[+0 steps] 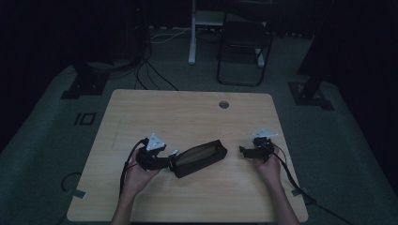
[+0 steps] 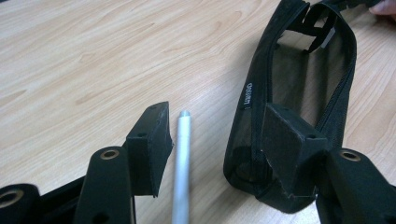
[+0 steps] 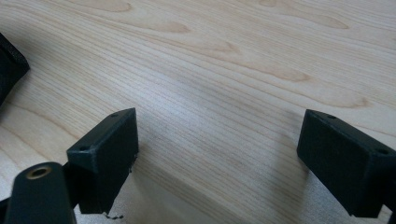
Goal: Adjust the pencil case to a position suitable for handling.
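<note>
A black mesh pencil pouch (image 1: 199,158) lies unzipped on the wooden table (image 1: 187,117), its opening facing up. In the left gripper view the pouch (image 2: 299,93) sits just beyond the right-hand jaw. A thin silver pen (image 2: 181,163) lies on the wood between the jaws, close beside the left-hand pad and not pinched. My left gripper (image 1: 171,161) (image 2: 217,121) is open at the pouch's near-left end. My right gripper (image 1: 243,150) (image 3: 217,126) stands open to the right of the pouch, over bare wood with nothing between its jaws.
A round cable hole (image 1: 224,104) is near the table's far edge. A dark chair (image 1: 244,47) and floor cables (image 1: 150,70) lie beyond the table. A fingertip (image 2: 385,5) shows past the pouch's far end.
</note>
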